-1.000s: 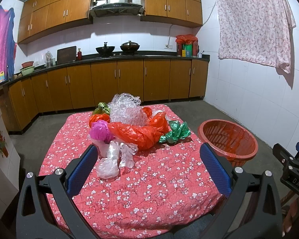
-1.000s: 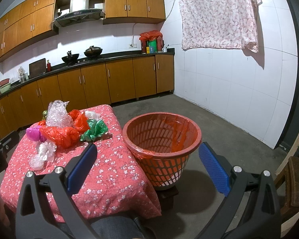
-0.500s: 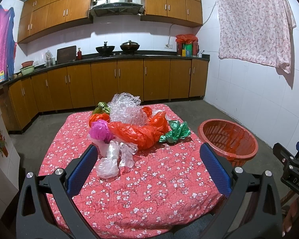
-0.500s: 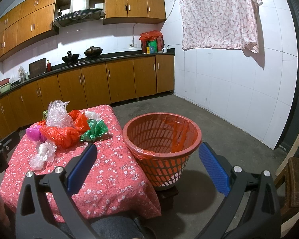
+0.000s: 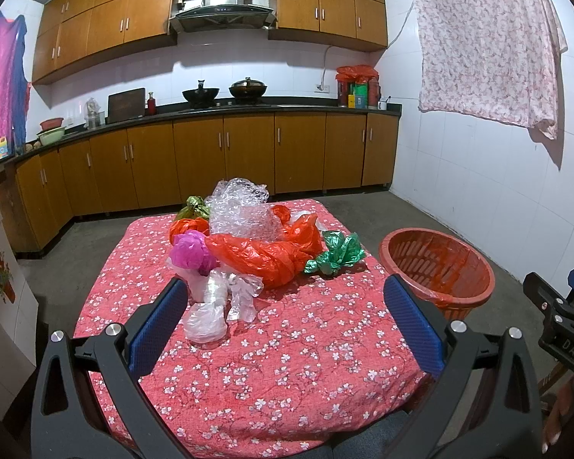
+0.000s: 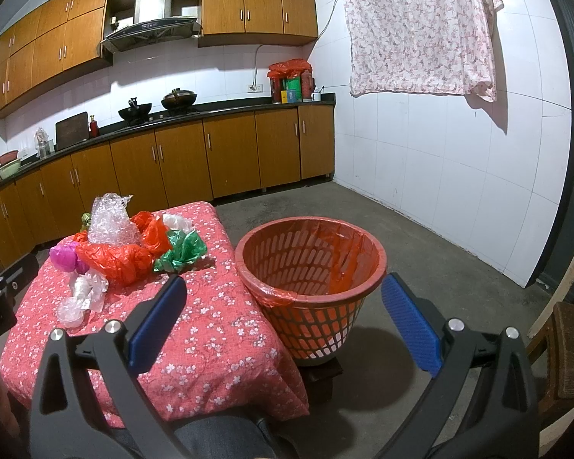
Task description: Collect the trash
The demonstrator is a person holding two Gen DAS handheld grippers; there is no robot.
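A heap of crumpled plastic bags lies on the table with a red floral cloth (image 5: 287,363): a clear bag (image 5: 214,306) nearest me, a pink one (image 5: 191,252), a big red one (image 5: 264,256), a green one (image 5: 336,256) and bubble wrap (image 5: 241,210). A red basket (image 5: 436,267) with a red liner stands right of the table, also in the right wrist view (image 6: 310,267). My left gripper (image 5: 285,298) is open and empty above the table's near part. My right gripper (image 6: 283,298) is open and empty in front of the basket.
Wooden kitchen cabinets (image 5: 210,160) with a dark counter run along the back and left walls. A floral cloth (image 5: 486,42) hangs on the white tiled right wall. The floor is bare concrete (image 6: 421,237). A wooden stool (image 6: 570,348) stands at the far right.
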